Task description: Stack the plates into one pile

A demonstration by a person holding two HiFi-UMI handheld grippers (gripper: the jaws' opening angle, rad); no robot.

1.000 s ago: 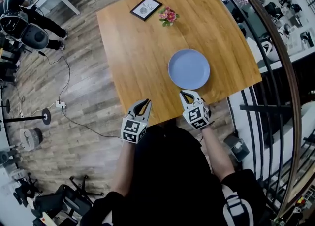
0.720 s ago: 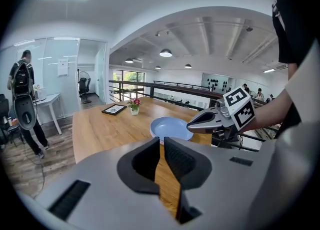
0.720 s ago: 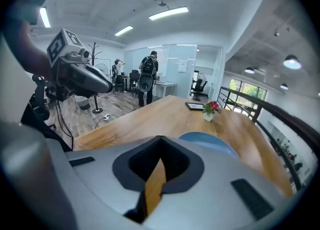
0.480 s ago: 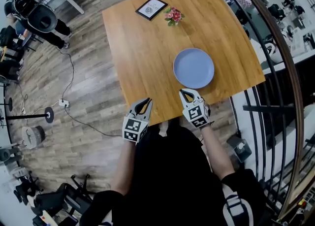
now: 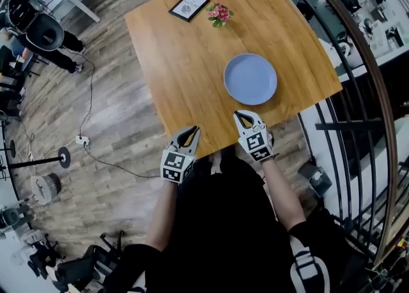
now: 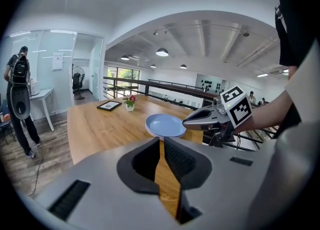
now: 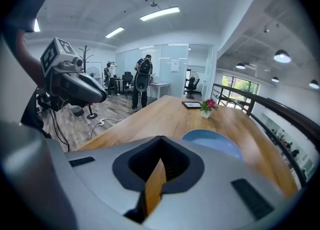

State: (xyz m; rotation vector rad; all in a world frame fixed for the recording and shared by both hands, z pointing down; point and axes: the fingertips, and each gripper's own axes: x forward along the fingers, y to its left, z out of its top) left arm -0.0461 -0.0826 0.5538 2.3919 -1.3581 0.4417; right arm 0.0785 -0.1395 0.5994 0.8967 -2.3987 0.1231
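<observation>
A pile of pale blue plates [image 5: 250,78] lies on the wooden table [image 5: 185,62], toward its right side; the same pile shows as plates [image 6: 165,125] ahead of the left gripper and plates [image 7: 212,143] just beyond the right one. My left gripper [image 5: 192,131] is shut and empty at the table's near edge, well left of the pile. My right gripper [image 5: 241,117] is shut and empty too, its tips a short way short of the pile's near rim. In the left gripper view the right gripper [image 6: 192,120] shows from the side, apart from the plates.
A small pot of pink flowers [image 5: 218,15] and a dark framed card [image 5: 189,6] stand at the table's far end. A black railing [image 5: 358,75] curves close along the right. Cables [image 5: 89,145] run over the floor at left, where a person [image 5: 35,30] stands.
Both grippers stay shut. Table and plates have shifted slightly in the head view with the camera; the right gripper's tips sit a little nearer the pile.
</observation>
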